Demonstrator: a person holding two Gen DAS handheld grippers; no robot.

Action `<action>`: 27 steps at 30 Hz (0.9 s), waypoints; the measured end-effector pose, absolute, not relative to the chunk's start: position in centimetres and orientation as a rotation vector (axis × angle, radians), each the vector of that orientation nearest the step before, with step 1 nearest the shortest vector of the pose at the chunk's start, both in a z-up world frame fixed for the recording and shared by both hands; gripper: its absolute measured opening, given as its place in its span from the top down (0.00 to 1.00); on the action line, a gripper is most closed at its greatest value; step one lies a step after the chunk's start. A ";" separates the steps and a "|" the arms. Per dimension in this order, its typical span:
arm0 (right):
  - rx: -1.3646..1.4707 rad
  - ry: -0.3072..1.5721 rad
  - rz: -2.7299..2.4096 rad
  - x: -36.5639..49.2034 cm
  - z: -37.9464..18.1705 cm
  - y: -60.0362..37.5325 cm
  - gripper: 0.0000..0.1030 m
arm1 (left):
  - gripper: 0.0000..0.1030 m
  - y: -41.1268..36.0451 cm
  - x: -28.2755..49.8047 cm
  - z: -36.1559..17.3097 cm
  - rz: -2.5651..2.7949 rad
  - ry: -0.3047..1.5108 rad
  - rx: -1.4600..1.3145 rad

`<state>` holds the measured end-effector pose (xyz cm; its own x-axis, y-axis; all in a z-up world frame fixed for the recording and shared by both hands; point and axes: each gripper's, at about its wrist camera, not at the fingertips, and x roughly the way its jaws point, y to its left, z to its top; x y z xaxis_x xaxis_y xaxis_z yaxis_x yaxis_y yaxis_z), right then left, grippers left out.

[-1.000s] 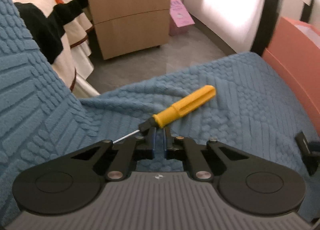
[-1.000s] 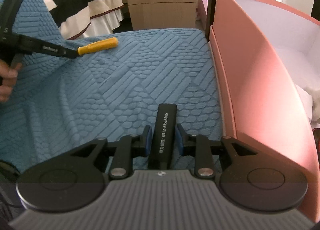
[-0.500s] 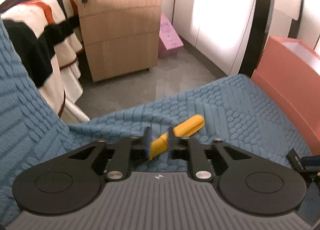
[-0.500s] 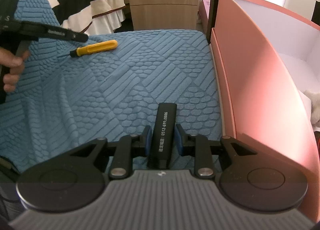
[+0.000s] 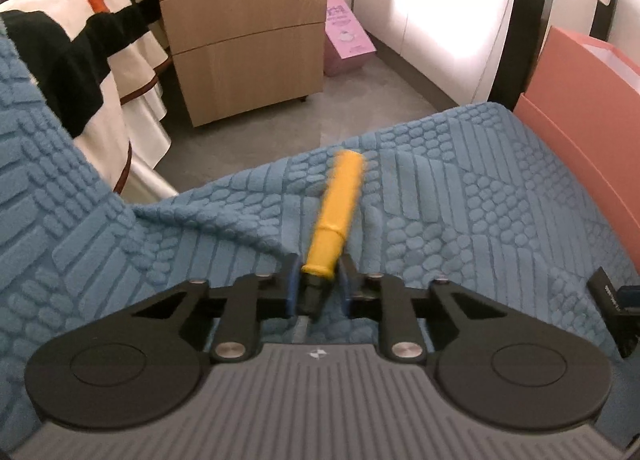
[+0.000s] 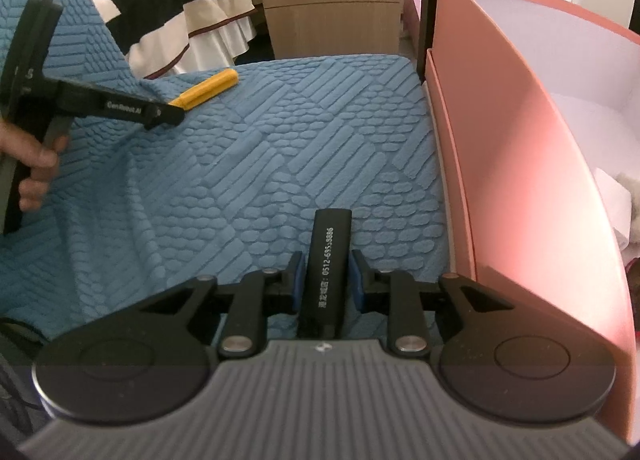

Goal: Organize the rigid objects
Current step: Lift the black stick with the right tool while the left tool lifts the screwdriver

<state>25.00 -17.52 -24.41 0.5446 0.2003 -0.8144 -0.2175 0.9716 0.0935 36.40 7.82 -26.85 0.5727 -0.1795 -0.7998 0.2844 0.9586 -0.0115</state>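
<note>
The left gripper (image 5: pixel 316 292) had just been closing its jaws on the yellow screwdriver (image 5: pixel 336 212) at its collar, apparently to lift it off the blue blanket (image 5: pixel 460 200). The right gripper (image 6: pixel 326 280) held a black bar (image 6: pixel 328 256) in narrow jaws beside the pink box (image 6: pixel 512 164), probably its destination.

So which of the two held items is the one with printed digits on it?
The black bar between the right tool's fingers; white digits run along it. The yellow-handled screwdriver in the left tool shows no print.
</note>
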 end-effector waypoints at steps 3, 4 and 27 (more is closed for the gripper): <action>-0.001 0.977 0.262 25.1 -24.3 -17.7 0.75 | 0.78 7.9 35.5 -26.8 -0.239 0.934 0.094; 0.005 0.980 0.266 25.1 -24.2 -17.7 0.75 | 0.78 8.0 35.0 -26.7 -0.226 0.937 0.076; 0.193 1.048 0.327 23.6 -23.8 -19.0 0.75 | 0.78 4.5 20.3 -26.0 -0.024 0.987 -0.244</action>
